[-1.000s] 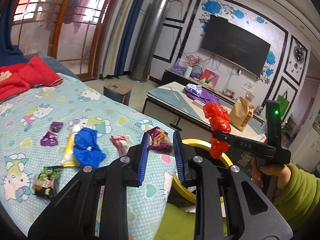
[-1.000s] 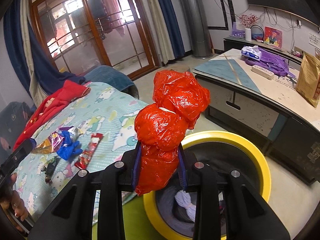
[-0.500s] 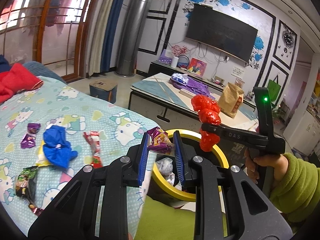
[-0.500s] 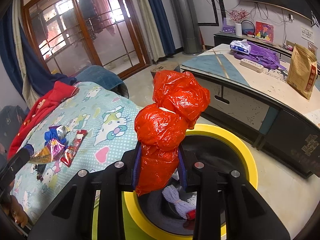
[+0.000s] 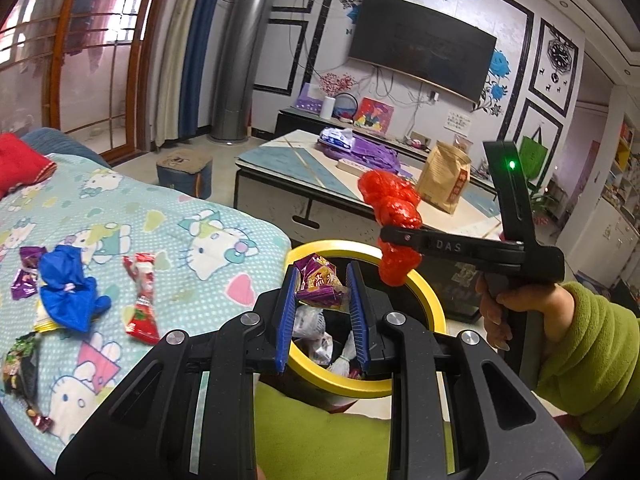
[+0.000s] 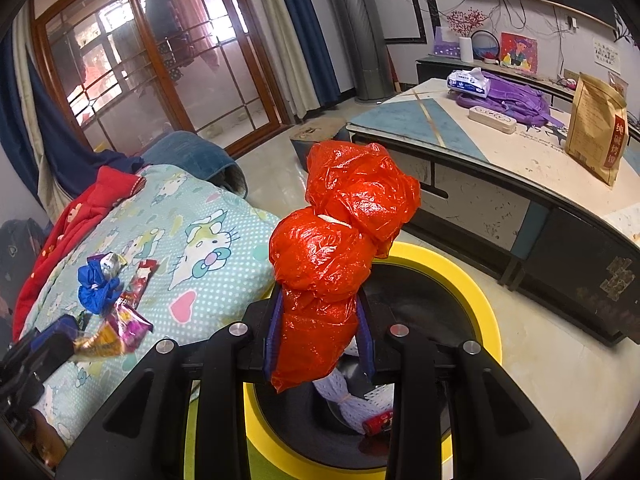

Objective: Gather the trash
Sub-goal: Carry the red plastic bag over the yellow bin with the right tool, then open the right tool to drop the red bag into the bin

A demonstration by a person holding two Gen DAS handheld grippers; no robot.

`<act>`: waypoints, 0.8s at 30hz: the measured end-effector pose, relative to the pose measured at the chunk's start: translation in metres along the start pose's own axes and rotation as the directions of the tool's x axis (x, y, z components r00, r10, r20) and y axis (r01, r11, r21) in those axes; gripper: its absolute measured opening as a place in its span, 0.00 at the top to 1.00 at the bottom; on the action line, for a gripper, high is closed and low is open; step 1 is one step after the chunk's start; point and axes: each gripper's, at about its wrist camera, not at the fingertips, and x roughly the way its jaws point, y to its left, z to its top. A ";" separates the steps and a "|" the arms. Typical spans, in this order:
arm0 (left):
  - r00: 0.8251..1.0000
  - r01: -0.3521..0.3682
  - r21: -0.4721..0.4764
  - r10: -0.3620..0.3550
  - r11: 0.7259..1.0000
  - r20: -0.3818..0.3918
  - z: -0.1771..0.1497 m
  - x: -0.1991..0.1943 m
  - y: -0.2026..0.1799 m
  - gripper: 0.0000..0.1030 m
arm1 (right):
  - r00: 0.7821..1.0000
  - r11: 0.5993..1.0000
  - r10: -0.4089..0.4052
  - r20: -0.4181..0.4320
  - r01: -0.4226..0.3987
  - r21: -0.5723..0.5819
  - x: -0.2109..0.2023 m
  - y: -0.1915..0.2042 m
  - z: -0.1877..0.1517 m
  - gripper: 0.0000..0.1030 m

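My left gripper (image 5: 321, 284) is shut on a purple snack wrapper (image 5: 319, 286) and hangs over the yellow-rimmed bin (image 5: 430, 300) beside the bed. My right gripper (image 6: 320, 312) is shut on a crumpled red plastic bag (image 6: 340, 248), held above the same bin (image 6: 482, 304); the left wrist view shows that bag (image 5: 394, 220) and the hand holding the tool. On the bed lie a blue plastic wad (image 5: 66, 292), a red wrapper (image 5: 142, 300), a purple wrapper (image 5: 26, 276) and a dark green packet (image 5: 20, 364). The bin holds white net and other trash.
The bed has a Hello Kitty cover (image 5: 168, 224) with a red garment (image 6: 84, 208) at its far end. A low table (image 6: 520, 152) with a brown paper bag (image 6: 598, 128) and purple backpack stands behind the bin. A small stool (image 5: 184, 168) sits on the floor.
Both grippers have moved right and slightly down, from beside the bed edge to over the bin. Each keeps its hold on its item.
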 end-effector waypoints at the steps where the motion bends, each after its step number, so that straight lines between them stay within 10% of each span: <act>1: 1.000 0.005 0.002 -0.005 1.000 -0.007 -0.001 0.003 -0.002 0.82 | 1.000 1.000 0.001 -0.002 -0.001 0.000 0.001 -0.001 0.000 0.71; 24: 0.985 0.079 0.022 -0.074 0.997 -0.159 -0.024 0.056 -0.027 0.82 | 0.995 0.998 0.033 -0.094 -0.028 0.061 0.027 -0.026 -0.005 0.70</act>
